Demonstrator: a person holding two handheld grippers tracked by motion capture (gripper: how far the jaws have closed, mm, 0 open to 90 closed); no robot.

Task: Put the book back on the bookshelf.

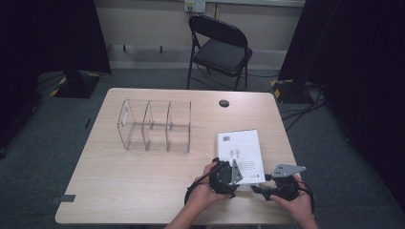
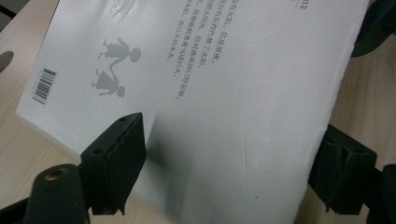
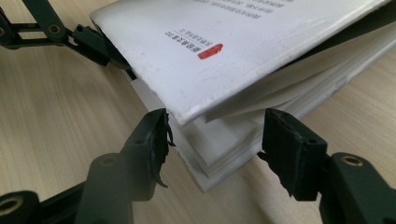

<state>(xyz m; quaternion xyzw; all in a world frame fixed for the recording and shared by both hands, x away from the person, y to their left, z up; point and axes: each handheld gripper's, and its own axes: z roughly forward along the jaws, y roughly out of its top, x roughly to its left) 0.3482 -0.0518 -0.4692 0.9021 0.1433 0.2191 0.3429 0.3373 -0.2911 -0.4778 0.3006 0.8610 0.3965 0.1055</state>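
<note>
High view: white book lies right of centre on the table, both grippers at its near edge; left gripper, right gripper.

Left gripper view: jaws straddle the book, one over the cover, one at its right edge; whether they pinch it, cannot tell.

Right gripper view: jaws spread either side of the book's corner, not touching; cover lifted.

Surface: my light wooden table | On it: white book lying flat near my edge at right; clear three-bay rack standing mid-left | Far edge: dark round hole
</note>
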